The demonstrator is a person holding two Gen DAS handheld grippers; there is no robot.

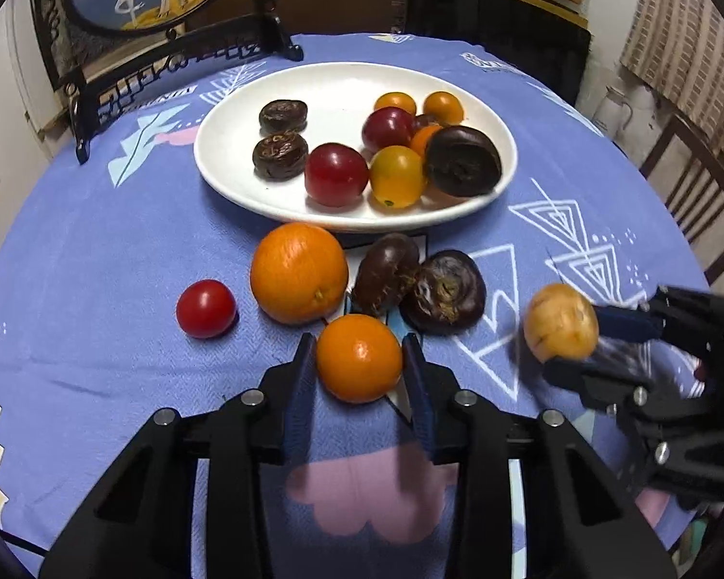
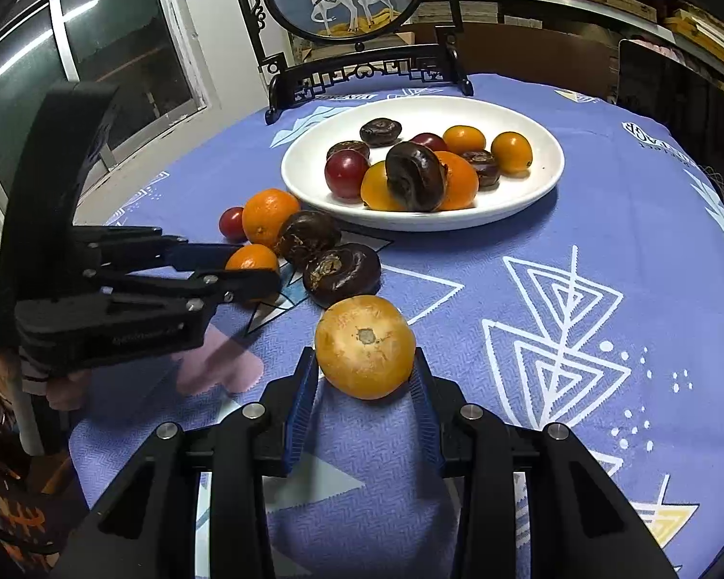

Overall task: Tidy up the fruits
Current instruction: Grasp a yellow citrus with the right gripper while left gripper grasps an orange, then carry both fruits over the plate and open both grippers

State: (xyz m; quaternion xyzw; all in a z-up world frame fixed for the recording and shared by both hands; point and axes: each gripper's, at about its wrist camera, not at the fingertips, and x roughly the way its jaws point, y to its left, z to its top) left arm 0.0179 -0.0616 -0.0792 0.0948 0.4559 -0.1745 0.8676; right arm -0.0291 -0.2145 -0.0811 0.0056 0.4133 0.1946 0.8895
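Left tongs [image 1: 357, 362] clamp an orange [image 1: 358, 358], right tongs [image 2: 366, 366] a yellow fruit [image 2: 365, 346], likely bound for the plate [image 1: 227, 164] at twelve o'clock.

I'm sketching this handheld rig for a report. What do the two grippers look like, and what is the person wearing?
Both the left gripper and the right gripper are matte black plastic linkages with silver round bolt heads; their jaws carry ribbed blue pads. The left gripper has a curved black handle and faint lettering on its body. A striped grey cuff shows at the hand; no cables visible.
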